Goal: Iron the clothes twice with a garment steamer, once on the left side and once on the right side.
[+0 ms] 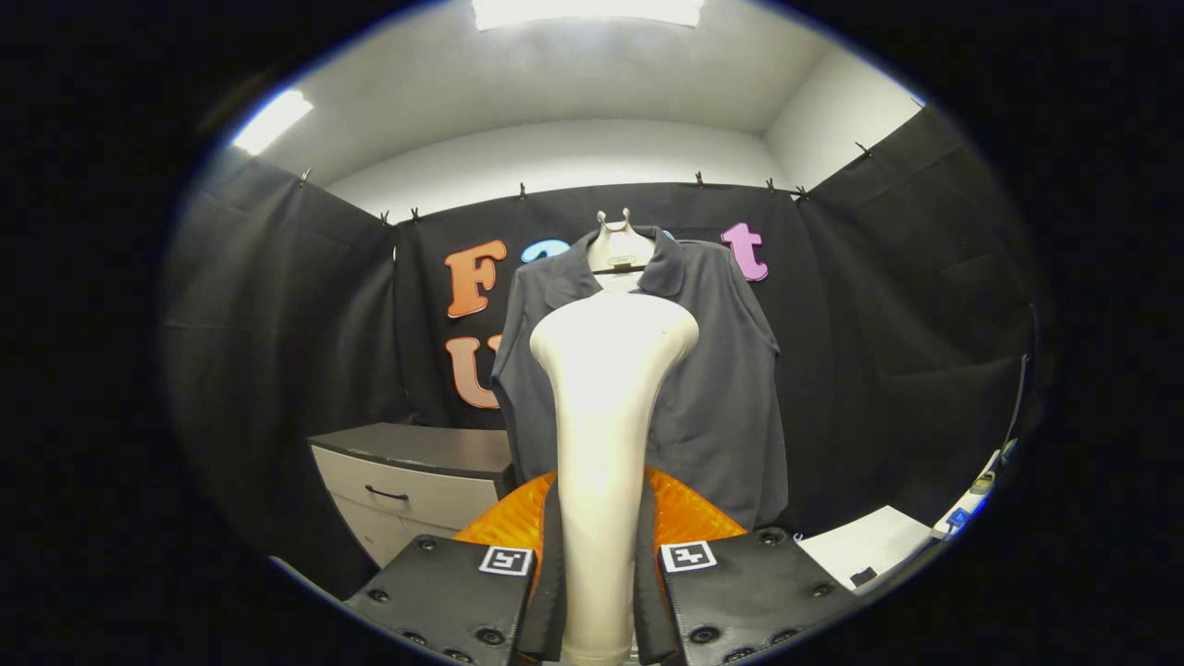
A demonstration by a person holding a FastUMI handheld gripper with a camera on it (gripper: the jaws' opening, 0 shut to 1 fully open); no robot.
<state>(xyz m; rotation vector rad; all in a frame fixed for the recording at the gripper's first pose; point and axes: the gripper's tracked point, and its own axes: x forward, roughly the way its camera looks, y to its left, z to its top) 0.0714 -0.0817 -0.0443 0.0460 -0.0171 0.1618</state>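
Gripper (597,592): fingers closed on the neck of a cream garment steamer (606,435), held upright between them, both pressing its sides. Orange ribbed piece (689,513) just behind the fingers. Far left: grey drawer cabinet (416,481). Far: dark grey polo shirt (721,370) on a hanger (618,242), beyond the steamer head.

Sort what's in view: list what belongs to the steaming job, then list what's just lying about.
For the job:
- garment steamer, upright between the fingers, both pressing on its handle
- gripper
- dark shirt on a hanger, beyond the steamer

Lying about:
- drawer cabinet, beside the shirt
- orange thing behind the steamer
- white sheet
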